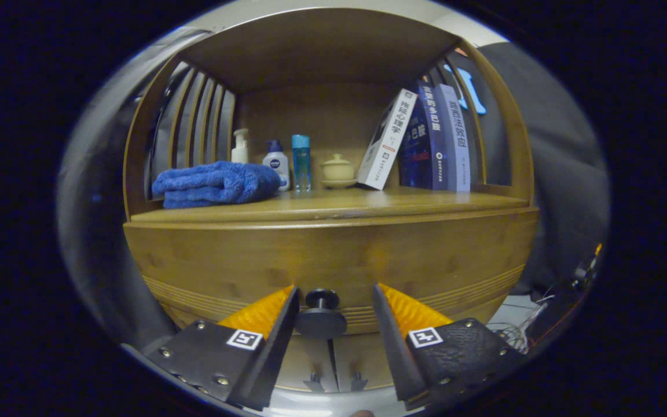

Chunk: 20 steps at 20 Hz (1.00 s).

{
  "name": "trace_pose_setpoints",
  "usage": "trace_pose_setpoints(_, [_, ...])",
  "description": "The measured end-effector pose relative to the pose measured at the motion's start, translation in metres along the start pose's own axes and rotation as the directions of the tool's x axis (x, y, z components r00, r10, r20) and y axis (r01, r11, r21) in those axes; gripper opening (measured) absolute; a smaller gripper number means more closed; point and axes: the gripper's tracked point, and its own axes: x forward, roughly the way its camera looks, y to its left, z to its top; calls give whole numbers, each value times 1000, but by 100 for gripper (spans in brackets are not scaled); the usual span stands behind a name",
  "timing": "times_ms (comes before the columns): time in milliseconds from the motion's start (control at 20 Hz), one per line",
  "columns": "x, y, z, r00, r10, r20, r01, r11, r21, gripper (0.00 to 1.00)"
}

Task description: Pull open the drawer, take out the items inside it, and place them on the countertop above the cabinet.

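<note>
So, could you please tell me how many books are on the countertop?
3: a white book leaning against two upright dark books beside the lidded cup. The gripper is open around the drawer knob.

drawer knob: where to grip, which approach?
Grip the drawer knob on its round head, straight from the front. It juts from the closed drawer front on a short stem, and already sits between the open gripper fingers, untouched. Close, then pull back.

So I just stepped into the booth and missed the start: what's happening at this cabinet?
A hand-held gripper is lined up on the drawer knob, fingers open on either side of it and not yet pressing. The drawer looks closed. On the countertop above sit a folded blue towel, some bottles, a lidded cup and books.
</note>
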Motion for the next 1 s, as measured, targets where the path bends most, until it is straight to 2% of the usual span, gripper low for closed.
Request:
trace_pose_setpoints(200, [-3, 2, -6, 1000, 15, -23, -15, 1000, -2, 71])
trace_pose_setpoints(350, [1, 10, -14, 997, 36, -70, -39, 999, -34, 71])
trace_pose_setpoints(400, [4, 3, -10, 999, -1, -51, -2, 999, -48, 71])
trace_pose_setpoints(450, [7, 8, -12, 999, 8, -45, -10, 999, -45, 71])
trace_pose_setpoints(500, [10, 4, -11, 999, 7, -46, -9, 1000, -28, 52])
trace_pose_setpoints(650, [-1, 11, -11, 999, 14, -29, -14, 1000, -14, 48])
trace_pose_setpoints(700, [-7, 8, -12, 999, 16, -33, -17, 1000, -19, 43])
trace_pose_setpoints(800, [3, 11, -16, 998, 36, -53, -36, 999, -10, 43])
trace_pose_setpoints(850, [1, 11, -15, 997, 40, -64, -42, 999, -30, 38])
trace_pose_setpoints(1000, [-5, 9, -18, 993, 12, -118, -23, 996, -91, 38])
